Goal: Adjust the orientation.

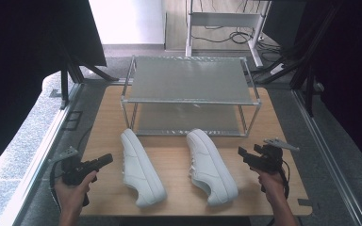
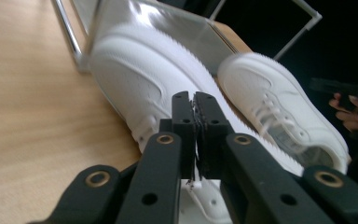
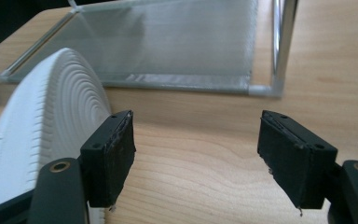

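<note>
The bench (image 1: 179, 160) is a pale wooden board with a fine, even grain and squared corners; its near edge is cut off at the bottom of the high view. On its far half stands a two-level rack (image 1: 191, 80) of thin, shiny metal tubes carrying flat grey shelves with a finely ribbed, matte surface. The lower shelf is partly in shadow under the upper one.

In front of the rack lie two white shoes, side by side but apart, both angled with their toes toward the near right. The left shoe (image 1: 141, 167) is smooth and leather-like with a ridged sole edge. The right shoe (image 1: 211, 165) has white laces; in the right tool's view the ringed tread of its sole tip shows, though most of it is cut off by the frame.

The left tool (image 1: 104, 160), black hard plastic with brass-coloured rivets, is gripped by the person's left hand (image 1: 75, 186) near the bench's left edge. Its jaws are pressed together with nothing between them. The right tool (image 1: 242, 153), held by the right hand (image 1: 271, 181) beside the right shoe, has its jaws spread wide with bare wood between them. Its padded inner faces look worn and rough.
</note>
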A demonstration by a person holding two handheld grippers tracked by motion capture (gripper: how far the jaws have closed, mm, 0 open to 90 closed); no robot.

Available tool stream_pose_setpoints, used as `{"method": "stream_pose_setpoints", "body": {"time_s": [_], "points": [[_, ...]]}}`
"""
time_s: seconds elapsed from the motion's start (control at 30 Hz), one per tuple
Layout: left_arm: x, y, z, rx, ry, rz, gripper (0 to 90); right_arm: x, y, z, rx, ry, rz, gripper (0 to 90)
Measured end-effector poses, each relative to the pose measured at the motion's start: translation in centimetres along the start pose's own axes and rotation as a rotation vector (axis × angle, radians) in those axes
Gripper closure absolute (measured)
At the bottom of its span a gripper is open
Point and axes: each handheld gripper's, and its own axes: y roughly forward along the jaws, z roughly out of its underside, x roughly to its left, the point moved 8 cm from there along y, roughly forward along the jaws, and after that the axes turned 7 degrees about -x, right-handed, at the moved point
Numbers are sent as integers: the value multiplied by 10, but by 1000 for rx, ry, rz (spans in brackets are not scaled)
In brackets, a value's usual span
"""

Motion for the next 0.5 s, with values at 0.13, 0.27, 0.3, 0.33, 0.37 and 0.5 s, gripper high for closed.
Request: {"method": "stream_pose_setpoints", "body": {"time_s": [0.13, 0.27, 0.3, 0.33, 0.37, 0.5], "points": [[5, 5, 10, 40, -15, -12, 899, -10, -1, -2, -12, 44, 11, 283], [12, 9, 19, 58, -31, -45, 900, -12, -4, -6, -27, 43, 5, 283], [13, 11, 21, 57, -40, -51, 900, -12, -5, -7, -31, 42, 4, 283], [13, 13, 23, 59, -45, -55, 900, -11, -5, -8, -34, 40, 5, 283], [12, 16, 25, 69, -46, -56, 900, -11, -5, -8, -37, 38, 6, 283], [14, 25, 30, 106, -40, -66, 900, -12, -5, -6, -26, 39, 15, 282]]}}
